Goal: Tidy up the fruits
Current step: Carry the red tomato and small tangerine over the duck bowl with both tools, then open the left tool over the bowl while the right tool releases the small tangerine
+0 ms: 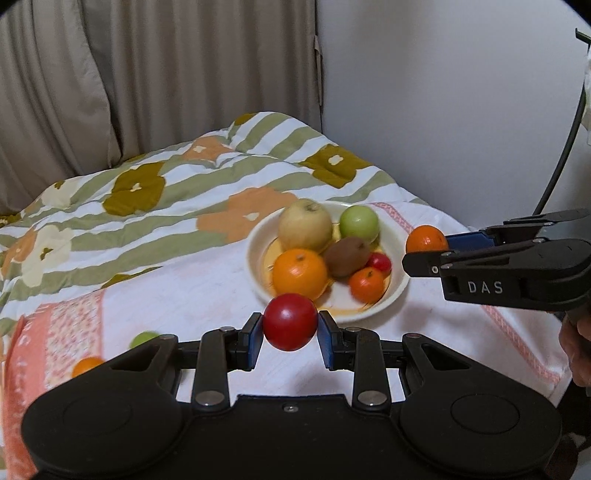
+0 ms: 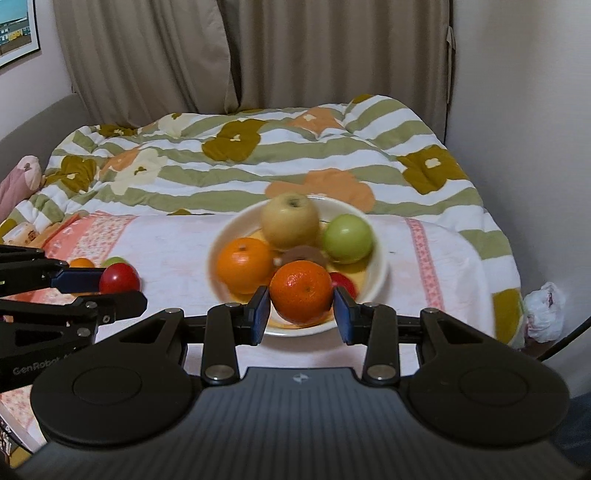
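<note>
Black left gripper [image 1: 290,334] clamped on a red apple [image 1: 290,322]; right gripper [image 2: 301,309], marked "DAS", clamped on an orange [image 2: 301,292], near the bowl [image 2: 378,273].

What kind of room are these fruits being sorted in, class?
Most likely a bedroom: a flowered quilt lies over a bed, beige curtains hang behind, and the bowl sits on a towel.

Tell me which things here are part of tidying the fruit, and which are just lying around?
Part of the job:
- red fruit in the left claw
- orange in the right claw
- white bowl of fruit
- loose orange fruit and green fruit on the cloth

Just lying about:
- flowered quilt
- curtains
- picture on the wall
- white bag
</note>
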Demonstrator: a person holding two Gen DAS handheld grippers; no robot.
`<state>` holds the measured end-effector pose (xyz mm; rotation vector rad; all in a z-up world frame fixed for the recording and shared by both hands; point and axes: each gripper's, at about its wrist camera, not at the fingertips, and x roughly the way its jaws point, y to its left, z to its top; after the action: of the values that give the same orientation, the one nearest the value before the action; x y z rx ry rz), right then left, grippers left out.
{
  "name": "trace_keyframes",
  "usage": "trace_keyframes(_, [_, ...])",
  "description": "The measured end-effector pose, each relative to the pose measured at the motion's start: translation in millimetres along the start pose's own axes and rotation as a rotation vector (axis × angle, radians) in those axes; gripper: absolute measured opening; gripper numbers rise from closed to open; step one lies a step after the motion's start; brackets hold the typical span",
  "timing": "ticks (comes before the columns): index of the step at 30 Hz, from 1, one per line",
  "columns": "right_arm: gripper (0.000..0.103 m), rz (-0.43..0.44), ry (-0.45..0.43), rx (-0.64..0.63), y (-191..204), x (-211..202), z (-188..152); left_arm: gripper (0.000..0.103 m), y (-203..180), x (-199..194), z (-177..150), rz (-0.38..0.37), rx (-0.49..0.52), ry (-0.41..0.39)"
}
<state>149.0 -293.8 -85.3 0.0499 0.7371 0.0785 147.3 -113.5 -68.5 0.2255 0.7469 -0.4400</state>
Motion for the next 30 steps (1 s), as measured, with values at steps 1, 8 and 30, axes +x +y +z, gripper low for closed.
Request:
trace_keyframes(1, [0.052,0.001,0.003,-0.002,-7,2,1,0.035,-5,6,4,-0.001,-0.003,0.003])
trace_keyframes(8, [0.052,0.013,0.036,-0.012,-45,25,8,0.035,-27,46,18,0.0,-0.004,0.043])
trace_keyframes(30, [0.052,0.045,0.074,-0.011,-71,71,21,0.087,-51,94,25,0.032,0.059,0.091])
